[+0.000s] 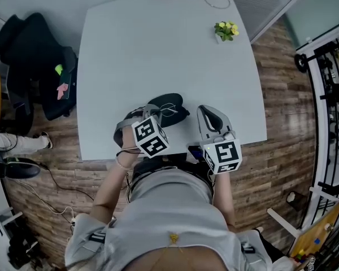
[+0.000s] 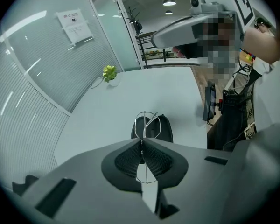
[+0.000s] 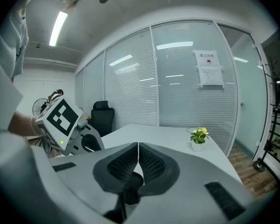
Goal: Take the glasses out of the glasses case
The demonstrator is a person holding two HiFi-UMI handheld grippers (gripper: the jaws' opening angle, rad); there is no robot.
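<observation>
Glasses [image 2: 149,122] pinched between fingers [image 2: 126,160] of left gripper [image 2: 141,141] (case [image 2: 165,128] beyond)

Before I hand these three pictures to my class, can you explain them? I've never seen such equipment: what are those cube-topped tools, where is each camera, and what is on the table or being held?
There is no robot here. A person holds a hand-operated two-jaw gripper in each hand, and the patterned cubes are part of those grippers. One picture comes from a camera on the person's head, looking down. The other two come from cameras riding on each gripper, looking along its jaws.

On the white table lie a black glasses case and, at the far corner, a small potted plant.

The left gripper is shut on thin wire-framed glasses, just in front of the case. The right gripper has its jaws together and holds nothing.
</observation>
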